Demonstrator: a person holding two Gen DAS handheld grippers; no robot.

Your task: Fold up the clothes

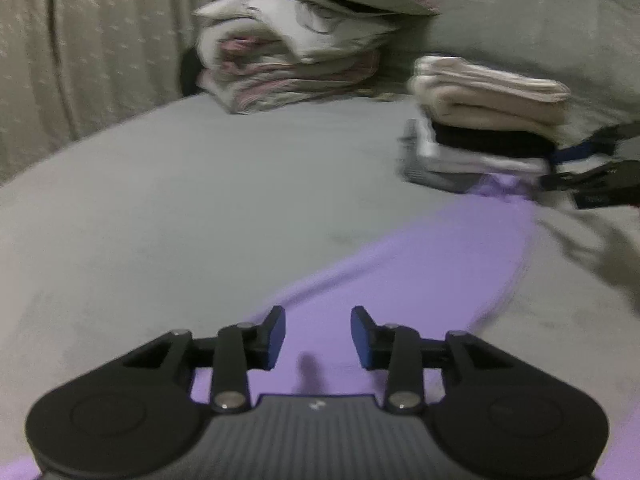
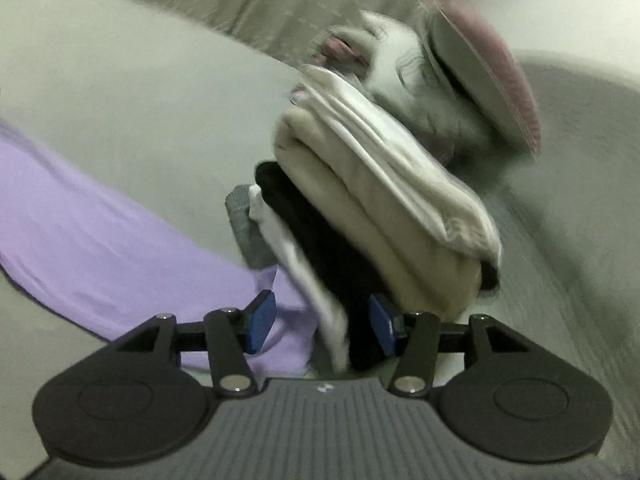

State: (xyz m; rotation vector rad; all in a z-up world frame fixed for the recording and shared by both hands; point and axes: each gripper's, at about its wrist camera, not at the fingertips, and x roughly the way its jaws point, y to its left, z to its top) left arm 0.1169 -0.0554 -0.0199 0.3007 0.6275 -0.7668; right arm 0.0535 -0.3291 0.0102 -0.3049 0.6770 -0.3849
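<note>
Left gripper (image 1: 318, 336) hangs released over the flat lilac garment (image 1: 420, 264) — right gripper (image 2: 322, 326) spread too, nothing pinched, beside the stack of folded clothes (image 2: 372, 200).

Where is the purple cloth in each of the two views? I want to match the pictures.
Left wrist view: the purple cloth runs from the bottom, under the left tool, up and right toward the folded stack.
Right wrist view: the cloth fills the left side and ends under the right tool, beside the stack.
Shared landmark: the folded stack with beige cloth on top.
</note>
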